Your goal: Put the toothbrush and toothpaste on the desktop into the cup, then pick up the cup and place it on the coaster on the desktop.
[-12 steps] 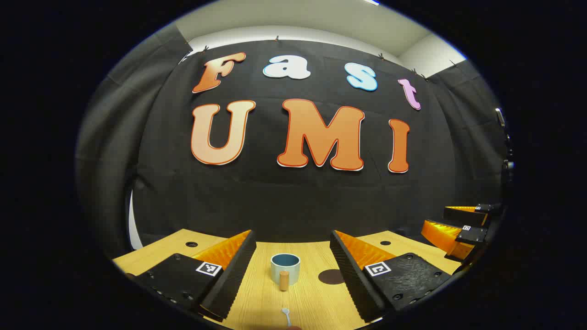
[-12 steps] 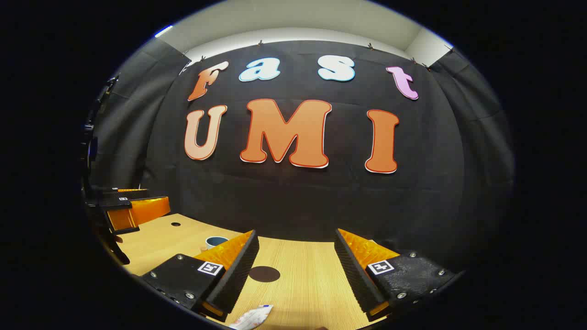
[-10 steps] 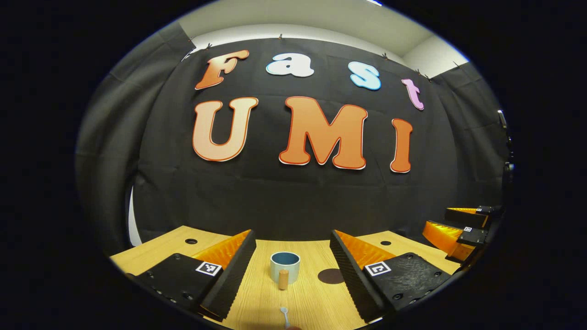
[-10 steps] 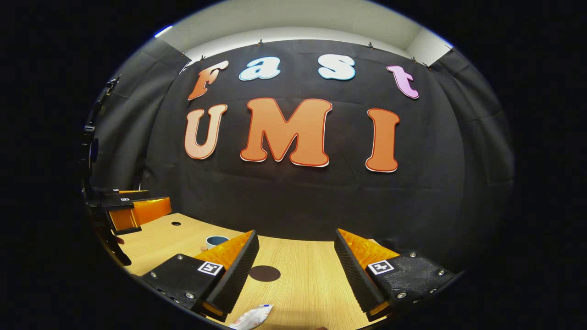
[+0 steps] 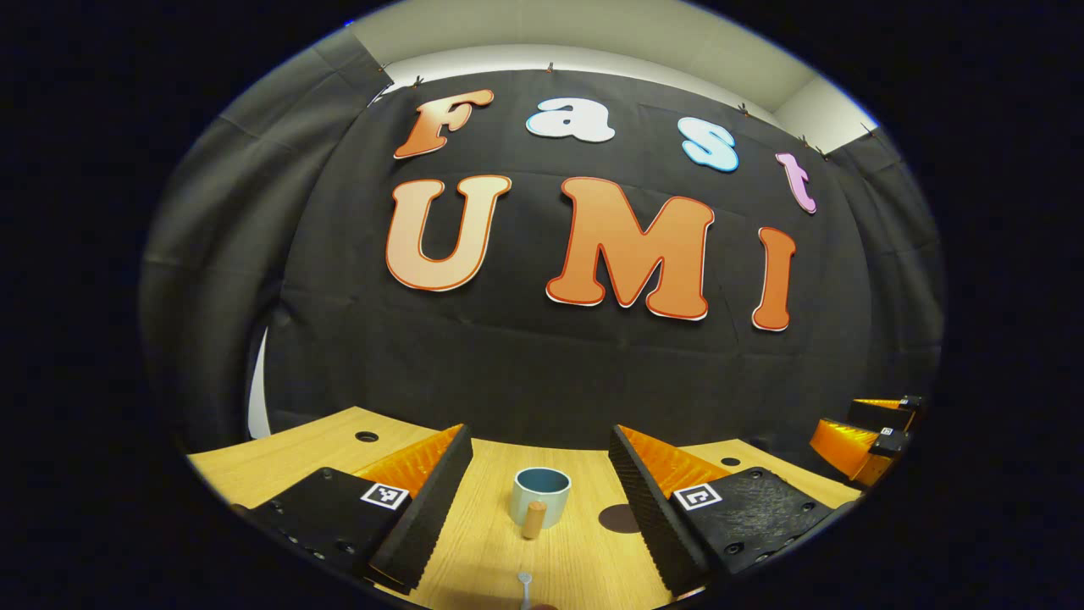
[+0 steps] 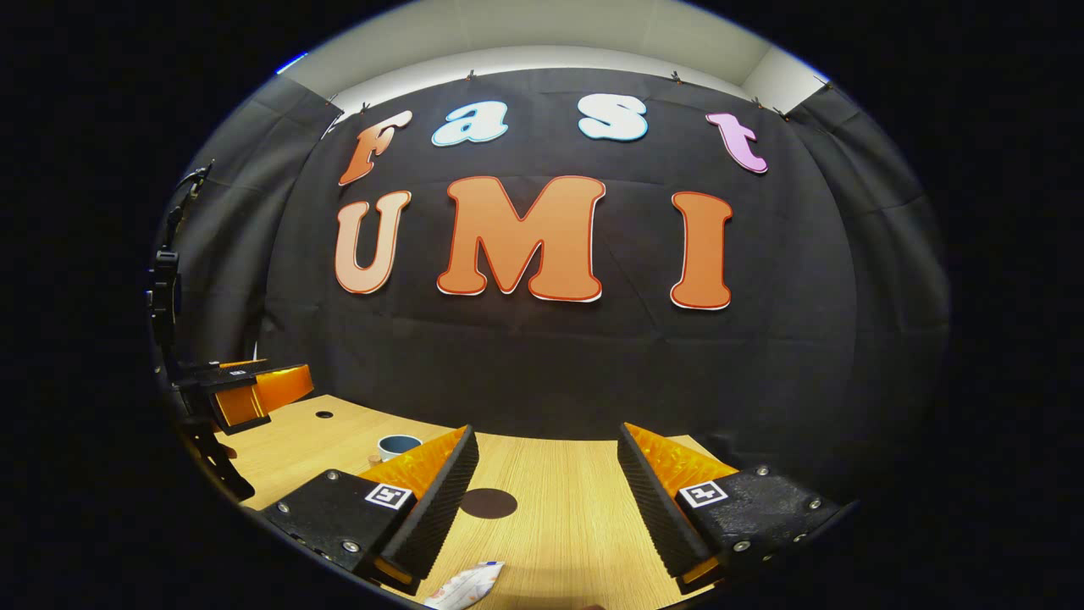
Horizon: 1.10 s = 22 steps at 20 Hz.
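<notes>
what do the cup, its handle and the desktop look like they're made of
Cup: likely glazed ceramic, with a smooth pale outside and a blue inside.
Handle: looks like a bare wooden peg, tan and matte.
Desktop: wood or wood-look laminate with fine straight grain lines; which one is unclear.

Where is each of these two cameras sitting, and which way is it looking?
Left gripper view: rides on the left tongs, facing forward over the desktop at the cup, toothbrush and wall; its own open fingers show.
Right gripper view: rides on the right tongs, facing the coaster and toothpaste; its own open fingers show.
Shared: cup, coaster, and each sees the other tongs at its edge.
</notes>
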### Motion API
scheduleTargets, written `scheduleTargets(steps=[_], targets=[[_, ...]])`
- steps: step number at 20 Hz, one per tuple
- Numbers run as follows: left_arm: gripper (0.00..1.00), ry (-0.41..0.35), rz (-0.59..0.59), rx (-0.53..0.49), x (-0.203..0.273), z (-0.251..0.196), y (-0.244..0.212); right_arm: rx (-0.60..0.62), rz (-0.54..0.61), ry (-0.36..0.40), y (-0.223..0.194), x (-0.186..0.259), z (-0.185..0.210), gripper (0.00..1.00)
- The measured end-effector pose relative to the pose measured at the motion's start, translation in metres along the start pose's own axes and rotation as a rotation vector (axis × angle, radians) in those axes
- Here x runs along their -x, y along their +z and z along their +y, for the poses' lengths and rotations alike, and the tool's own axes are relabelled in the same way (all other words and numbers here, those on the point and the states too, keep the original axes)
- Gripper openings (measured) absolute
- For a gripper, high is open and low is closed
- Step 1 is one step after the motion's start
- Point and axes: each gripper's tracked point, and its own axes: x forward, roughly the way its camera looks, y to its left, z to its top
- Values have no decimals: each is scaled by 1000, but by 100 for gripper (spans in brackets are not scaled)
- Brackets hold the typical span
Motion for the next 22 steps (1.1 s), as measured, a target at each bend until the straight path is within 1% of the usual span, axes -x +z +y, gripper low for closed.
scheduleTargets(steps=[2, 3, 6, 9, 12, 17, 19, 22], targets=[[96, 1, 0, -27, -2, -1, 4, 2, -6, 1, 4, 1, 0, 99], [97, -15, -3, -27, -1, -5, 5, 5, -9, 0, 5, 2, -1, 99], [97, -55, 6, -29, 3, -15, 6, 23, 9, -2, -2, 4, -2, 99], [97, -59, 47, -47, 4, -15, -3, 12, 46, 9, -14, 6, 1, 99], [97, -60, 136, -42, 4, -14, -25, -3, 121, 37, -37, 7, 12, 99], [98, -59, 315, -7, 8, -5, -76, -36, 279, 82, -86, 14, 34, 99], [98, -44, 366, -25, 9, 2, -90, -49, 358, 102, -107, 17, 43, 100], [98, -37, 435, -51, 15, 6, -114, -55, 449, 117, -132, 22, 52, 98]])
